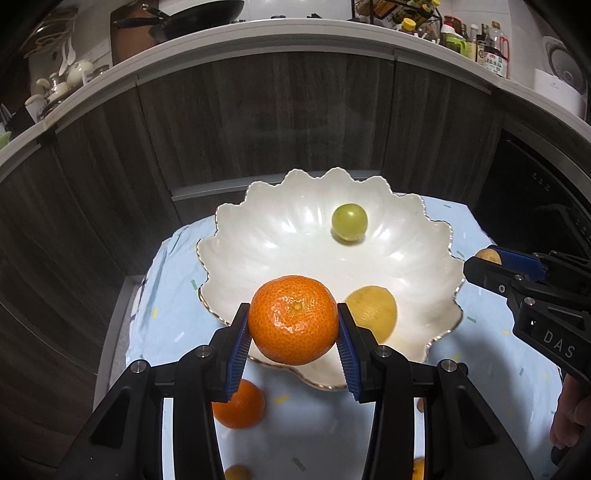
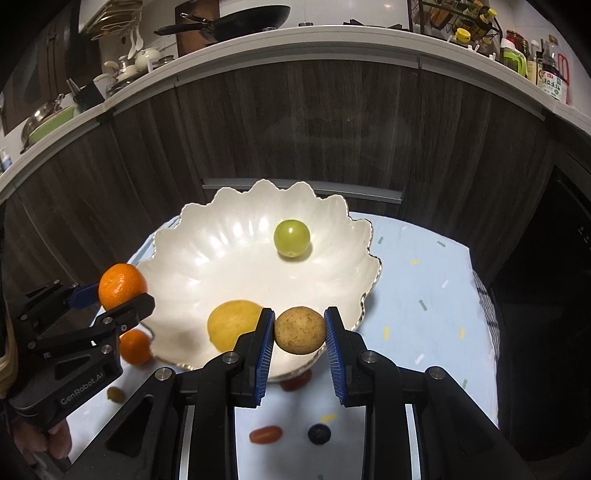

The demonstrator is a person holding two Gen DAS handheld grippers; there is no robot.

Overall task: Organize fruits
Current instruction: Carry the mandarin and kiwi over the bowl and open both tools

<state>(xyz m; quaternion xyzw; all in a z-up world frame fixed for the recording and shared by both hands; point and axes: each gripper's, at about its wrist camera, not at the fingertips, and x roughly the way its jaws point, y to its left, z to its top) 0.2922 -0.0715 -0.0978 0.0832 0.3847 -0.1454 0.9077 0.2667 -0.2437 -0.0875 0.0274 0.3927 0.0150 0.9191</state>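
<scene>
The left tongs (image 1: 293,325) are closed on a round orange (image 1: 293,318), held over the near rim of the white bowl (image 1: 258,236). The right tongs (image 2: 300,329) pinch a small brown fruit (image 2: 300,329), maybe a longan. Both are light and soft, so squeeze gently at the widest part. The bowl sits mid-counter (image 2: 424,295).

Up on the pale counter (image 2: 332,35) sits a black frying pan (image 2: 240,22); right of the pan, a wire rack (image 2: 458,18) and bottles (image 2: 550,74); left, crockery (image 2: 140,61); below, dark wood cabinets (image 2: 295,122).
</scene>
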